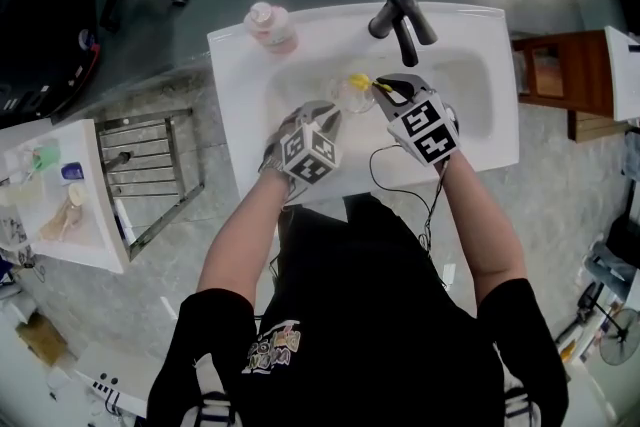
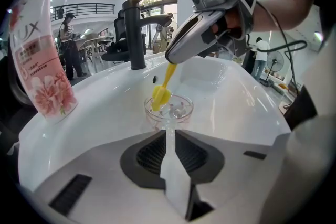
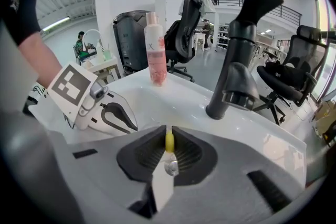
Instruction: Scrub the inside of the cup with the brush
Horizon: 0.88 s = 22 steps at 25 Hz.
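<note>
A small clear cup (image 2: 178, 108) stands in the white sink basin (image 2: 247, 97); in the head view the cup (image 1: 350, 96) lies between the two grippers. My left gripper (image 2: 169, 130) is shut on the cup's near rim. The yellow brush (image 2: 160, 96) has its head down inside the cup, and its handle slants up into my right gripper (image 2: 181, 52). In the right gripper view the yellow handle (image 3: 169, 141) is pinched between the jaws of my right gripper (image 3: 169, 139). From the head view, the left gripper (image 1: 333, 118) and right gripper (image 1: 384, 88) meet over the basin.
A black faucet (image 1: 402, 19) rises at the back of the sink, just behind the cup. A pink soap bottle (image 1: 270, 27) stands on the rim at the back left. A metal rack (image 1: 150, 173) and a white shelf (image 1: 55, 205) sit on the floor at left.
</note>
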Available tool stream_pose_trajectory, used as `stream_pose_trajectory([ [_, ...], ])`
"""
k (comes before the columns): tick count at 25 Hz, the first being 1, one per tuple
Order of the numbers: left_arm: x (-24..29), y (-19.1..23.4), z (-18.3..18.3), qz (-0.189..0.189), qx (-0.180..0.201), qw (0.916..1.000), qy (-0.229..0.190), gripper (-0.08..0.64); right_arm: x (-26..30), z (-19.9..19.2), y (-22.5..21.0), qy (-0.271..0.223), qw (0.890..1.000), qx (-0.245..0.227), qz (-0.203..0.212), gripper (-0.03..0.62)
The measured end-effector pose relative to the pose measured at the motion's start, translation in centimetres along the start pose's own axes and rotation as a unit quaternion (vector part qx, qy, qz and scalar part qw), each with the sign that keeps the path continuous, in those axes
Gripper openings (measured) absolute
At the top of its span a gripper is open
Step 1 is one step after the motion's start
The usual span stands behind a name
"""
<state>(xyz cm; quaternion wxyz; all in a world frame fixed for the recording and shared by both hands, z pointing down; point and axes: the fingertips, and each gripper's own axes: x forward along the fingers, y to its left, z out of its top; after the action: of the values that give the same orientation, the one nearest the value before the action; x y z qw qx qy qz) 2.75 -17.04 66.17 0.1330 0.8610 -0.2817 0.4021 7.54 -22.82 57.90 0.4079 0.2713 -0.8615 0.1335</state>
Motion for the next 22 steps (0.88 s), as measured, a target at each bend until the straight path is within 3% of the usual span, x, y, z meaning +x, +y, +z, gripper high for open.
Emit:
stream_pose_trajectory([
  [10,-0.5,0.2,0.3,0.008,-0.016,0.9998,-0.013,0.051,-1.0,-1.5,-0.1,0.032,0.999,-0.022,0.002,0.038],
  [22,-0.7,0.5,0.6,0.017,-0.023,0.9993,-0.023,0.052,-1.5,-3.0,1.0,0.081,0.994,-0.063,0.032,0.037],
])
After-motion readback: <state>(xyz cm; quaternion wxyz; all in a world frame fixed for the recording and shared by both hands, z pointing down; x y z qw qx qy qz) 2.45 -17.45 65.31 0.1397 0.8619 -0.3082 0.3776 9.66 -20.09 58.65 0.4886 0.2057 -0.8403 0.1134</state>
